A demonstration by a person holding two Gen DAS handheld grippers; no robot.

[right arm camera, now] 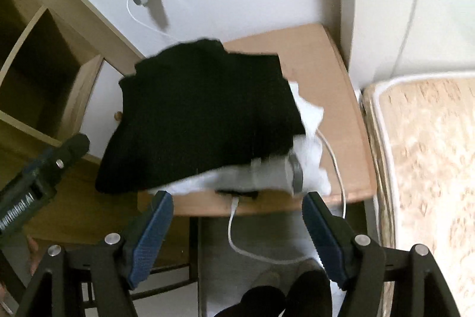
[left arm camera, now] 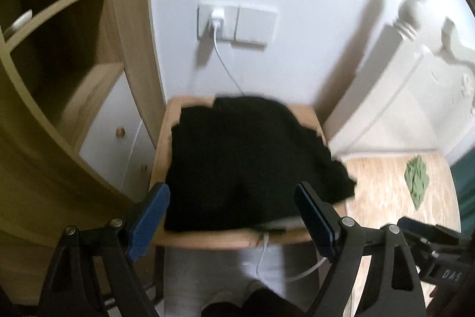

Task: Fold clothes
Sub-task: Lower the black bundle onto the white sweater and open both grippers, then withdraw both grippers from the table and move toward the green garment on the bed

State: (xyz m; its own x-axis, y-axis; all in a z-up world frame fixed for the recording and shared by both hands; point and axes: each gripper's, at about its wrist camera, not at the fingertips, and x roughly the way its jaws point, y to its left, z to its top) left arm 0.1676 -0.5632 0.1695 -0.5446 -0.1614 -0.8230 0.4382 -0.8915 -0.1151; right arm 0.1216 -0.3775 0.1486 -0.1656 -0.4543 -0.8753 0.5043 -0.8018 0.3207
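A black garment lies folded into a rough block on the small wooden table against the wall, on top of some white clothes and a grey piece that show at its right and near edges in the right wrist view. Its right corner overhangs the table in the left wrist view. A white charging cable runs from under the pile and off the near edge of the table.

Both grippers hang above the near edge of the table, apart from the cloth. The left gripper has its blue fingers spread wide with nothing between them; the right gripper is likewise spread and empty.

The garment looks soft, light and limp, probably a knit, so it should sag and lose its fold if lifted by one point. Safer holds are likely two corners of the near edge, one per gripper, pinching through all layers. The cable could snag.
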